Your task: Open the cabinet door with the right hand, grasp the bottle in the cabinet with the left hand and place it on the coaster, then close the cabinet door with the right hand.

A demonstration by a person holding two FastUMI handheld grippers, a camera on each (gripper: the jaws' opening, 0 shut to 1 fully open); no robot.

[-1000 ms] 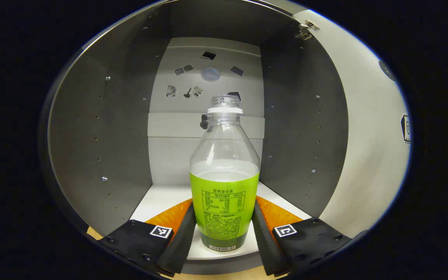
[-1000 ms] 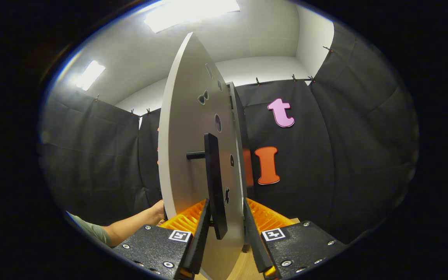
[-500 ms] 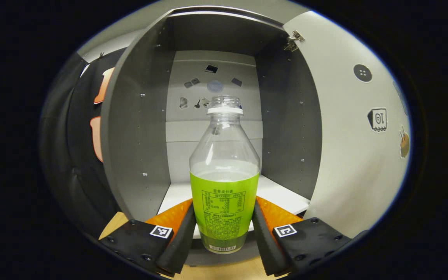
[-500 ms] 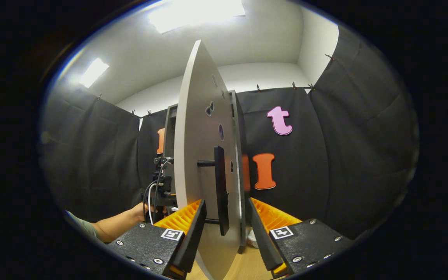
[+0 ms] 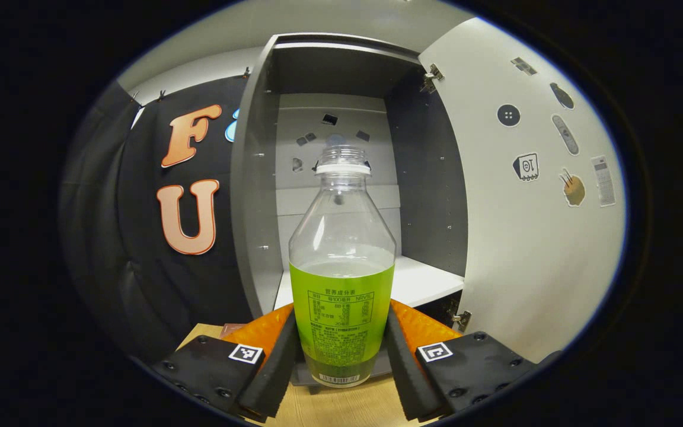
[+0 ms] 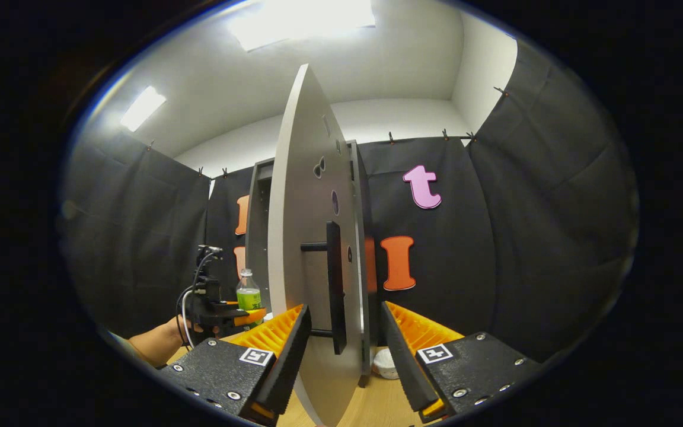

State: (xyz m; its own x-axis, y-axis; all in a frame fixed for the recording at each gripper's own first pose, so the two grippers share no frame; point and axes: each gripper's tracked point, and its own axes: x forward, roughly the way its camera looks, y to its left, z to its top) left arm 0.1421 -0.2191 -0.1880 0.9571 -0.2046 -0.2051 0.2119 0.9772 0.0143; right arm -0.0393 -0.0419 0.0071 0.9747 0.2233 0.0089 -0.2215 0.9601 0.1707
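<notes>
Green-labelled and clear above the label, the bottle (image 5: 341,279) stands upright in my left claw (image 5: 341,356), long axis vertical, its open neck pointing straight up. It has no cap; a white ring sits under the threads. Pale liquid fills it to about the top of the label. Both fingers (image 5: 273,365) of the left claw press on the lower label from either side, so I have it clenched on the bottle, which sits centred between them and rises well above them.

Behind the bottle I see the cabinet (image 5: 252,196), grey inside, with a white shelf (image 5: 418,281) that carries nothing I can make out. Its door (image 5: 531,237) is swung wide to the right, stickers on its inner face. Wooden table (image 5: 341,409) shows under the bottle's base; I cannot tell whether the base touches it.

From the right gripper view, my right claw (image 6: 341,362) is released, its fingers spread on either side of the door's edge and the black handle (image 6: 334,284), not pressing either. Far left there, the left claw holds the bottle in front of the cabinet, a forearm (image 6: 152,347) behind it.
</notes>
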